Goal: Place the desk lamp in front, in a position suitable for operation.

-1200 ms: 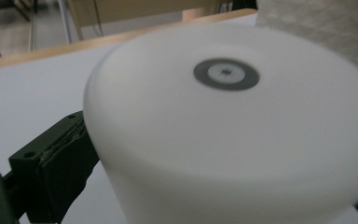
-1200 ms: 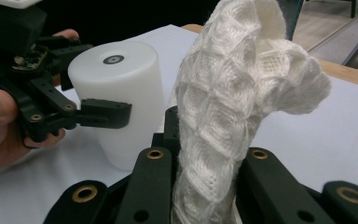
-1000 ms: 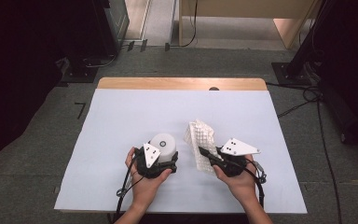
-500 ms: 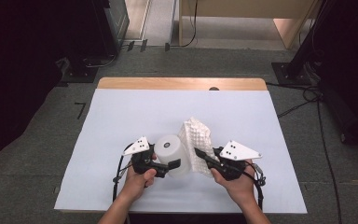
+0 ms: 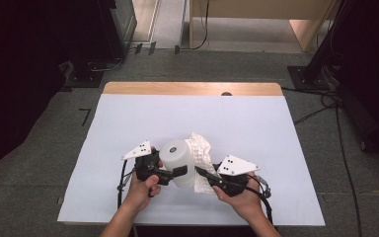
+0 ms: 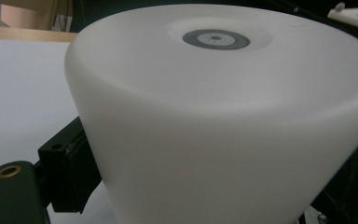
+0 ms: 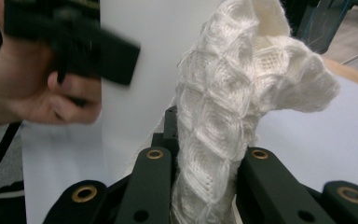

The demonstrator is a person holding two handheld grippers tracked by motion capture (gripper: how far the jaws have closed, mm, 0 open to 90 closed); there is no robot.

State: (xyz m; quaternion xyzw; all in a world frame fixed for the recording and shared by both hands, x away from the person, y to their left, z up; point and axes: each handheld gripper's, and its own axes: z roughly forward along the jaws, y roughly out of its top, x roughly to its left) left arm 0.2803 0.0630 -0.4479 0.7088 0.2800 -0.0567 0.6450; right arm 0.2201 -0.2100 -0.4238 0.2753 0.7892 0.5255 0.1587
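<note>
A white tapered cylinder with a grey ring on its top is held just above the white-covered table, near its front edge. My left gripper comes at it from the left and is shut on it; in the left gripper view one black jaw presses its left side and my left gripper sits low on the body. A white knitted cloth stands against the cylinder's right side. My right gripper is shut on the cloth, clamped between both jaws of my right gripper.
The table's wooden back edge has a small dark hole. Dark equipment stands beyond the back left corner; cables and a stand base lie on the floor at the right. In the right gripper view the left hand is close by.
The left hand has swung round to the cylinder's left side and raised it a little. The right gripper has carried the cloth leftward, up against the cylinder.
</note>
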